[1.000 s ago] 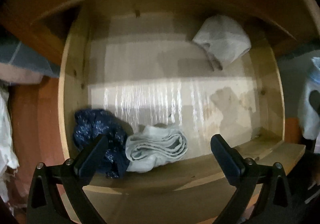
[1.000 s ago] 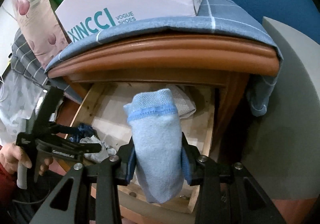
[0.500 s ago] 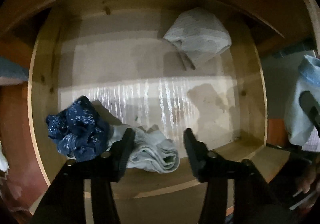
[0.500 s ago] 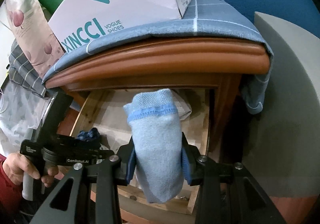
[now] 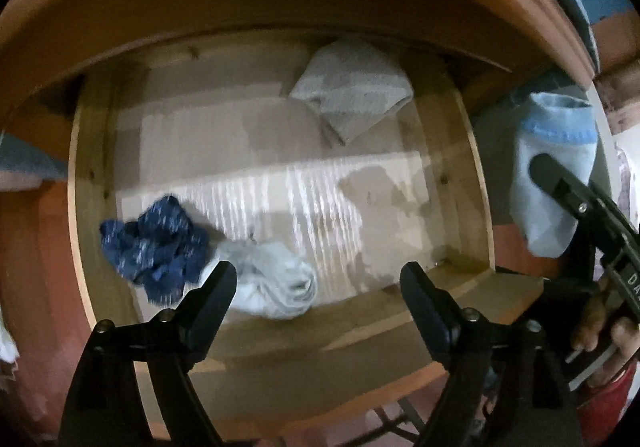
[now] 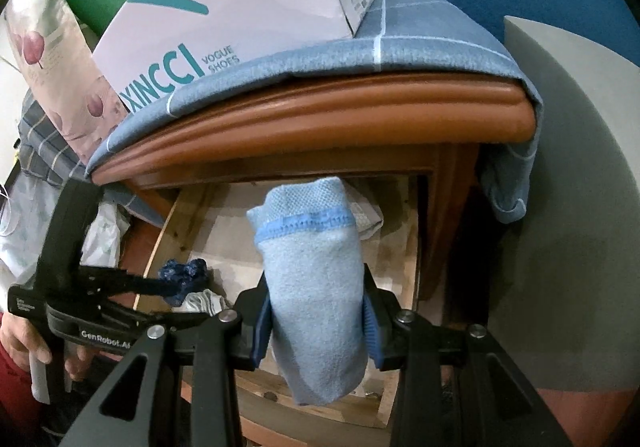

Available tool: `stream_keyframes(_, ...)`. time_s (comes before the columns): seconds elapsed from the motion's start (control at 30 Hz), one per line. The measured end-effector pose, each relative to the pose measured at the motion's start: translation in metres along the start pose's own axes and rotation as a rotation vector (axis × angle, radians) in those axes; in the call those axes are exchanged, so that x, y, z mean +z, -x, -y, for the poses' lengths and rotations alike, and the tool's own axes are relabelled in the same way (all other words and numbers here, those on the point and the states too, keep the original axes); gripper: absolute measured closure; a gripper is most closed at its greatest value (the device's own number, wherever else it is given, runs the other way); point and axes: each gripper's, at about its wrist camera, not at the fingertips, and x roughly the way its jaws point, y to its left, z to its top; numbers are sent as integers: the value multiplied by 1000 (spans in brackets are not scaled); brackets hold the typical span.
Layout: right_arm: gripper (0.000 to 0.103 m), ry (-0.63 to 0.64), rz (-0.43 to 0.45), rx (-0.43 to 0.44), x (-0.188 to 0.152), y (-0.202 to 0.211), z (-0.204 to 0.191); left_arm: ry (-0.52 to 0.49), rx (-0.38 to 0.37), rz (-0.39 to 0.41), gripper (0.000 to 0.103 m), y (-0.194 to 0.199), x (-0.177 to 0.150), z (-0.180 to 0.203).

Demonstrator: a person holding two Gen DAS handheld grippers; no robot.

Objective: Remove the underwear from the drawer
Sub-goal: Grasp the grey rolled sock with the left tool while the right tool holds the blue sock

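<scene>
So the drawer [image 5: 472, 183] is pulled out from under the orange-brown nightstand top [image 6: 320, 107], and we're mid-way through emptying it. The right gripper [image 6: 318, 321] is already loaded: its fingers are pinching a light blue folded piece [image 6: 316, 287] from both sides, held up in front of the drawer, clear of it. That one looks done apart from putting it somewhere.

The left gripper [image 5: 316, 287] is the one working now. It points steeply down over the front of the drawer, and its fingers have just been opening again, so they're spread with nothing gripped. Between and just beyond them lies a pale grey crumpled piece [image 5: 276, 287] against the front wall, touching a dark blue patterned bundle [image 5: 156, 243] to its left. A third, grey folded piece [image 5: 352, 87] sits well apart in the far right corner.

My guess: this is a re-try at the pale grey one. The picture is a bit smeared so I can't swear the pads aren't brushing it, but they don't look closed on anything.

Next move, I reckon, is to drop lower so both fingers straddle the grey wad, then squeeze. It's tight against the front wall and the blue bundle, so grabbing both at once seems a real risk.
</scene>
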Motion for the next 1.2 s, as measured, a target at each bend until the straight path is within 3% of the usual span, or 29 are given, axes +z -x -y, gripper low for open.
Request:
stream_keyframes(0.13, 65, -1, 7, 19, 1, 2, -1, 122, -41, -71, 19, -18, -5, -10)
stream_keyframes(0.23, 65, -5, 10, 33, 1, 5, 0, 235, -32, -80, 19, -26, -4, -18)
stream_keyframes(0.47, 65, -38, 45, 62, 1, 16, 9, 429, 5, -82, 21, -47, 5, -24)
stream_keyframes(0.67, 65, -73, 63, 73, 2, 23, 20, 498, 96, -119, 22, -64, 6, -26)
stream_keyframes(0.77, 65, -89, 68, 78, 3, 24, 23, 523, 133, -112, 34, -66, 7, -27)
stream_keyframes(0.83, 65, -100, 69, 85, 4, 24, 25, 533, 184, -122, 56, -67, 8, -28)
stream_keyframes(1.03, 65, -108, 73, 96, 4, 26, 25, 558, 156, -107, 77, -56, 3, -36)
stream_keyframes(1.2, 65, -121, 79, 103, 5, 28, 28, 560, 101, -77, 81, -41, -5, -39)
